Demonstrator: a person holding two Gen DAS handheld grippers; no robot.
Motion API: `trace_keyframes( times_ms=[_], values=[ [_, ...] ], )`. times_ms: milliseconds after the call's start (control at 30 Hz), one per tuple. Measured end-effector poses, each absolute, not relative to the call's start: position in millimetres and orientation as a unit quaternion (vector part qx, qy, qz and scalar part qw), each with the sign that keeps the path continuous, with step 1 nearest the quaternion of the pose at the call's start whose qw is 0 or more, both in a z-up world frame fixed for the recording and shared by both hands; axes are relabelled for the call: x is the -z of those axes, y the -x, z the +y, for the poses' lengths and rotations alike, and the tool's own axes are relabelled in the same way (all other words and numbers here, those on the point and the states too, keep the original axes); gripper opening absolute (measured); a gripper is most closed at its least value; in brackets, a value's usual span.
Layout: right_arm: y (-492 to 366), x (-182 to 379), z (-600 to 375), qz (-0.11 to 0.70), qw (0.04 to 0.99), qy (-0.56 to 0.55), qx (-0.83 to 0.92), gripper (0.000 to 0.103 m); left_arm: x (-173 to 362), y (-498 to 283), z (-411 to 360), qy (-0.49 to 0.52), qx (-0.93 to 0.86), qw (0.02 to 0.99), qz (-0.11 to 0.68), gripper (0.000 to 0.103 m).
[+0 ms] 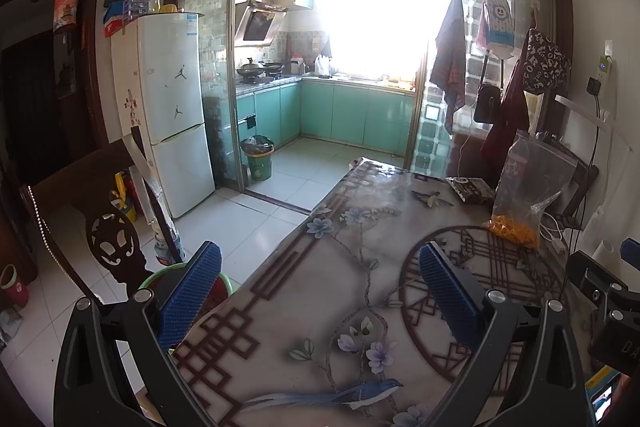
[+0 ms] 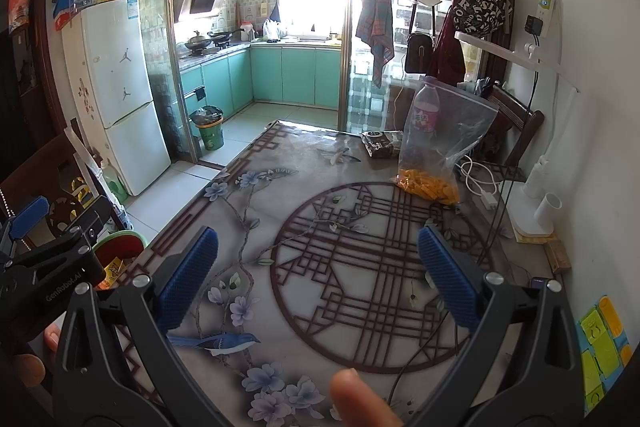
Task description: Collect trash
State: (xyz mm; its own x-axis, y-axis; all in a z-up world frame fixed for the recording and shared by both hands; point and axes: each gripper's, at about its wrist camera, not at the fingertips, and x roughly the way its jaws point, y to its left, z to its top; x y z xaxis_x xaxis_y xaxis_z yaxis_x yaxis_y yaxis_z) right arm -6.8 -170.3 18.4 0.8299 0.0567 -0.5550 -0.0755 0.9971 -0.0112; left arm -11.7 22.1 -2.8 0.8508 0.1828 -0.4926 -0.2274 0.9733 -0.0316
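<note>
A clear plastic bag (image 2: 440, 139) with orange pieces at its bottom stands on the far right of the patterned table (image 2: 320, 211), also in the left wrist view (image 1: 528, 187). A plastic bottle (image 2: 426, 105) stands behind it. A dark snack wrapper (image 2: 380, 143) lies to its left, also in the left wrist view (image 1: 472, 189). My right gripper (image 2: 318, 251) is open and empty over the table's middle, well short of the bag. My left gripper (image 1: 320, 267) is open and empty over the table's left edge. A red bin with a green rim (image 2: 120, 247) sits low at the table's left.
A green bin (image 1: 259, 163) with a black liner stands at the kitchen doorway. A dark wooden chair (image 1: 100, 223) is left of the table. A white lamp base (image 2: 532, 203), cables (image 2: 480, 183) and another chair (image 2: 516, 123) crowd the table's right side. A fridge (image 1: 172, 107) stands on the left.
</note>
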Motion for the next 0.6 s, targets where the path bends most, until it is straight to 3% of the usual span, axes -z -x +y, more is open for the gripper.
trace_keyframes(
  times_ms=[600],
  values=[
    [0,-8,-178,0.299,0.954,0.011,-0.034,0.098,3,6,18,0.033,-0.102,0.96,0.261,0.095]
  ],
)
